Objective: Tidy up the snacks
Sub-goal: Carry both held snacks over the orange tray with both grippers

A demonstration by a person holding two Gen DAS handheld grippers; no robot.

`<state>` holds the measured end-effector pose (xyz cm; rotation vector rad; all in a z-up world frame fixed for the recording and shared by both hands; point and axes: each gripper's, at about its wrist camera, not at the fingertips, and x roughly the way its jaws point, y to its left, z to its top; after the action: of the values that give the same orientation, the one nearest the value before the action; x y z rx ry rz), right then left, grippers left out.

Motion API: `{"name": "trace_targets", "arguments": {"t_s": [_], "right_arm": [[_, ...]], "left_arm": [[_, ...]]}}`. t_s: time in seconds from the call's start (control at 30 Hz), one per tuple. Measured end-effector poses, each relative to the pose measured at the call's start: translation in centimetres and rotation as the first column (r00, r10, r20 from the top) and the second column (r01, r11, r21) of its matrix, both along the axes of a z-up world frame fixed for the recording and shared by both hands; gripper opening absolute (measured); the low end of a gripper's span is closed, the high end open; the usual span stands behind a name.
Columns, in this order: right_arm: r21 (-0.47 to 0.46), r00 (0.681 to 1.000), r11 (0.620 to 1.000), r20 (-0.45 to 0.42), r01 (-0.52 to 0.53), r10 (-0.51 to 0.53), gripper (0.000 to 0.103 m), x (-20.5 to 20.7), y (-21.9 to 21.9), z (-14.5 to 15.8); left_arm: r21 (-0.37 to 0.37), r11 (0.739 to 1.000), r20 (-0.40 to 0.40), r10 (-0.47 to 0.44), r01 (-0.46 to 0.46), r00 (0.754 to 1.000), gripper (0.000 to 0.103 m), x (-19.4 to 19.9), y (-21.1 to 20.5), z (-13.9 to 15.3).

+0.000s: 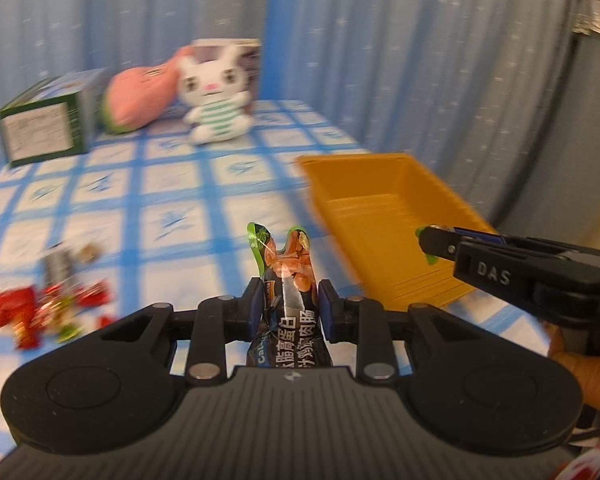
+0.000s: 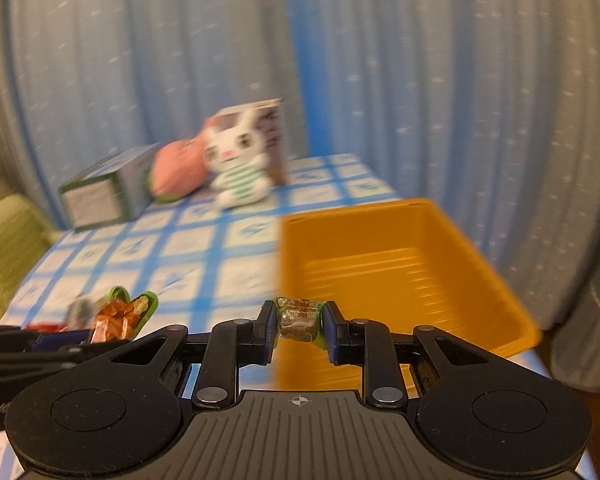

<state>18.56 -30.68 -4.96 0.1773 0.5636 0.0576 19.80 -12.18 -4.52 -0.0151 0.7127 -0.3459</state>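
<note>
Left gripper (image 1: 286, 304) clamped on a tall dark snack pack (image 1: 286, 276), held up just left of the yellow bin (image 1: 380, 200), not yet over it. Right gripper (image 2: 299, 326) squeezed on a small wrapped candy (image 2: 299, 318), right at the near edge of the yellow bin (image 2: 400, 240) and pointing in. Looks like the early part of the job. Nothing to see inside the bin in either view, only its bare ribbed floor, though the near end sits hidden behind the right gripper. Two snacks in the air, ready to drop. More left to pick up: a blurry pile of red wrappers (image 1: 44, 308) lying on the blue checked desk (image 1: 172, 200), well to the left of the bin. Far behind the bin, a white bunny toy (image 1: 216, 92), a pink plush (image 1: 140, 98) and a green box (image 1: 46, 124), probably not snacks and likely fine where they are. Next, by best guess: both packs into the bin, then back for the red pile.
</note>
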Motion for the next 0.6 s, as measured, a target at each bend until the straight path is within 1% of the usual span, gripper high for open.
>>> {"name": "trace_targets", "arguments": {"t_s": [0.1,0.17,0.3,0.53,0.6], "right_arm": [[0.005,0.999,0.999,-0.010,0.048,-0.047,0.025,0.6,-3.0,0.3],[0.011,0.998,0.998,-0.018,0.067,-0.067,0.025,1.0,-4.6,0.4],[0.023,0.995,0.995,-0.044,0.093,-0.092,0.025,1.8,-6.9,-0.2],[0.066,0.990,0.990,-0.073,0.127,-0.123,0.025,3.1,-8.7,-1.2],[0.079,0.988,0.987,-0.075,0.138,-0.132,0.025,3.4,-9.1,-1.3]], "left_arm": [[-0.023,0.999,-0.002,-0.049,0.049,0.999,0.026,1.1,-2.9,0.2],[-0.022,0.997,0.003,-0.074,0.074,0.997,0.026,1.8,-4.5,0.3],[-0.039,0.994,-0.004,-0.105,0.105,0.994,0.026,3.2,-6.8,-0.1],[-0.037,0.989,0.005,-0.140,0.140,0.990,0.026,5.2,-8.9,-0.9],[-0.048,0.987,0.008,-0.151,0.151,0.988,0.026,5.8,-9.1,-1.3]]}}
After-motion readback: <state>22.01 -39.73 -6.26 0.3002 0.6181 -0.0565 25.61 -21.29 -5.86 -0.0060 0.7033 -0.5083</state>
